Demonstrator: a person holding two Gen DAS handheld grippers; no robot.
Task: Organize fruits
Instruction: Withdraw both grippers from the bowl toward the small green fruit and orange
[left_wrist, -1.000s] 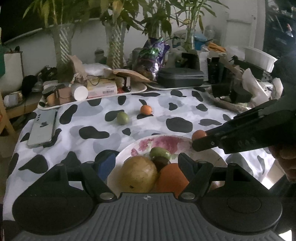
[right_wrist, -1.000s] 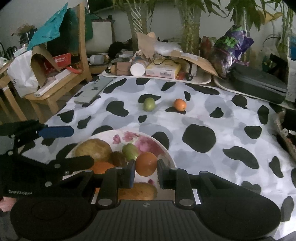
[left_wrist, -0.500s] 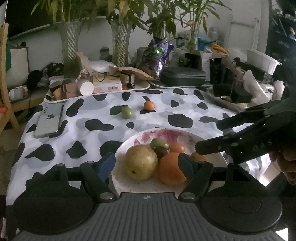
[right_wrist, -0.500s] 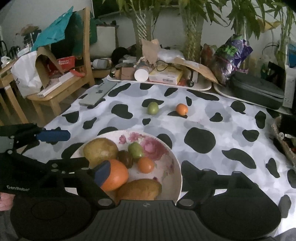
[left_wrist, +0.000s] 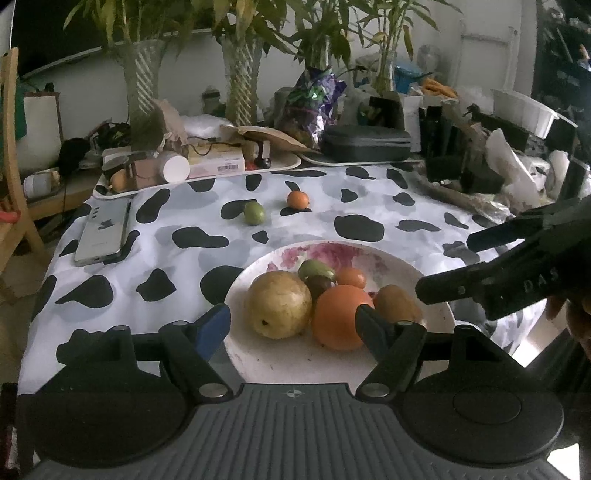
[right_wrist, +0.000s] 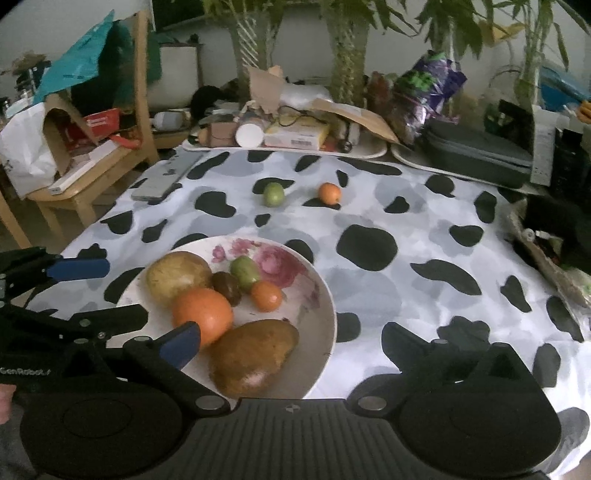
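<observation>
A flowered plate (left_wrist: 436, 291) (right_wrist: 321, 295) holds several fruits: a yellow pear (left_wrist: 279, 303), a big orange (left_wrist: 341, 315), a brown kiwi (left_wrist: 397, 303) (right_wrist: 253, 354), a green fruit (right_wrist: 243, 272), a dark fruit (right_wrist: 226, 287) and a small orange (left_wrist: 351, 277) (right_wrist: 266, 295). A loose green fruit (left_wrist: 254, 212) (right_wrist: 273, 194) and a small orange fruit (left_wrist: 298, 199) (right_wrist: 330, 192) lie farther back on the cloth. My left gripper (left_wrist: 293, 319) is open and empty at the plate's near rim. My right gripper (right_wrist: 291, 338) is open and empty over the plate's right side.
A phone (left_wrist: 103, 233) lies at the cloth's left edge. Trays of boxes, a white cylinder (left_wrist: 176, 168) and a black case (left_wrist: 365, 142) line the back edge, with vases behind. A wooden chair (right_wrist: 92, 155) stands left. Clutter (left_wrist: 480, 184) crowds the right side.
My right gripper opened and let go of the small orange, which now lies on the plate. Both grippers have pulled back and risen a little from the plate.
</observation>
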